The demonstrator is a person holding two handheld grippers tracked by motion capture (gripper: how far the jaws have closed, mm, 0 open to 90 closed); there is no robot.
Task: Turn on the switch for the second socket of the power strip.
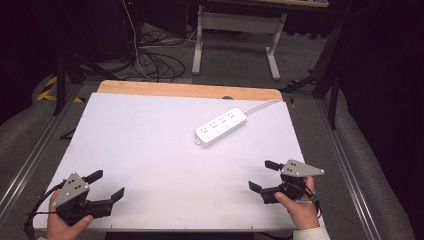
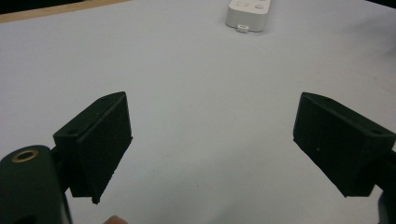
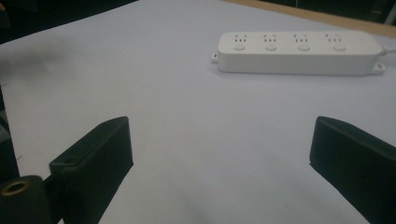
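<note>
Two grippers sit low at the near edge of a white table [image 1: 150,165], one toward each near corner, each held in a person's hand. On the person's left, the left gripper [image 1: 107,185] has its black jaws spread wide with nothing between them; the left hand [image 1: 67,224] wraps the body from below, and a grey three-cornered plate [image 1: 71,189] rides on top. In the left gripper view the left gripper [image 2: 210,149] shows the same wide gap over bare white surface. Toward the near right corner, the right gripper [image 1: 263,176] is likewise released, jaws parted and pointing toward the middle of the surface, with the right hand [image 1: 299,209] closed around its rear. In the right gripper view the right gripper [image 3: 219,163] frames empty white surface between its parted jaws. One white power strip [image 1: 221,126] lies flat on the surface, right of centre and toward the far edge, set on a diagonal and well apart from both grippers. Its four outlet groups face up in the right gripper view [image 3: 299,52], and its near end shows at the top of the left gripper view [image 2: 248,14]. Its white cord [image 1: 264,105] runs off toward the far right corner, where a wooden strip [image 1: 190,90] borders the far edge
</note>
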